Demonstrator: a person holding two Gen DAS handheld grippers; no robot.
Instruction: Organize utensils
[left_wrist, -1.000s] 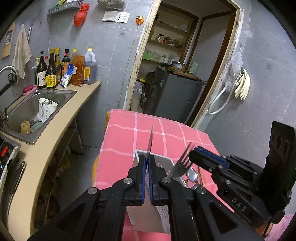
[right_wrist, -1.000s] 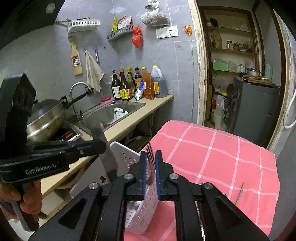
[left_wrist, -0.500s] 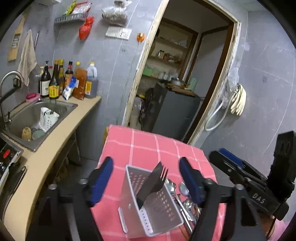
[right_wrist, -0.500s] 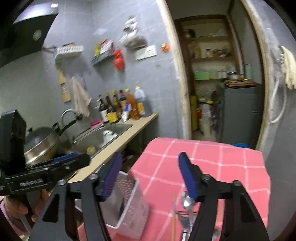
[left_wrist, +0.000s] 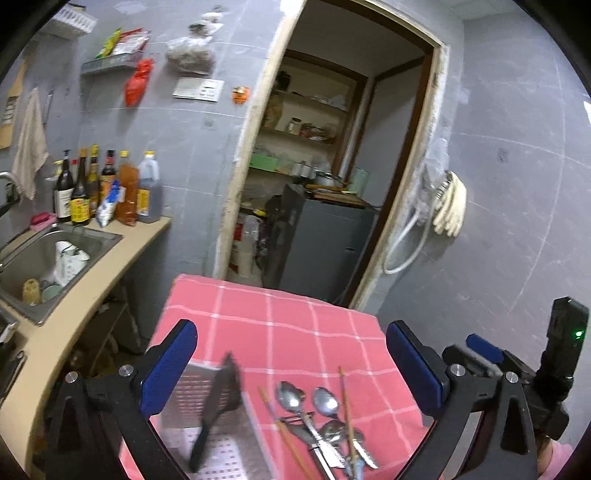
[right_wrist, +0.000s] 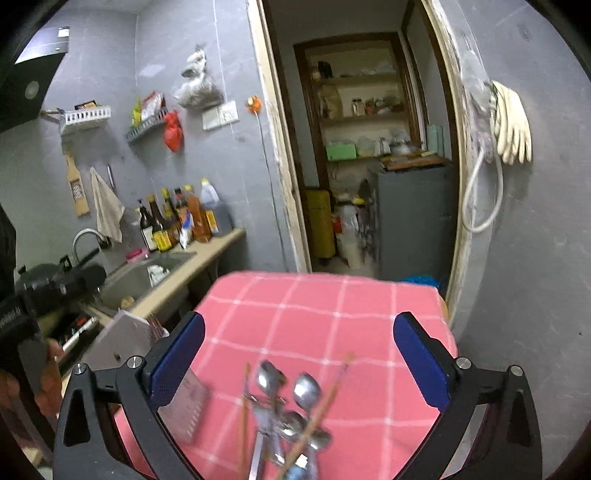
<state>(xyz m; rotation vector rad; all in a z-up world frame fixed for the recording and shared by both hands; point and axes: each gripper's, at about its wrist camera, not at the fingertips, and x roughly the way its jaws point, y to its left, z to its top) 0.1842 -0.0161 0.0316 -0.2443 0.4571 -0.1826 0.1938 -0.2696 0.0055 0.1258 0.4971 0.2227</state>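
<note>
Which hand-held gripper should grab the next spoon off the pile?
Right hand-held gripper: open, with the spoon pile centred between its fingers. The left hand-held gripper, also open, sits over the holder.

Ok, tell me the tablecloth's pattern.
Pink tablecloth with a white grid check; clearest in the right wrist view.
</note>
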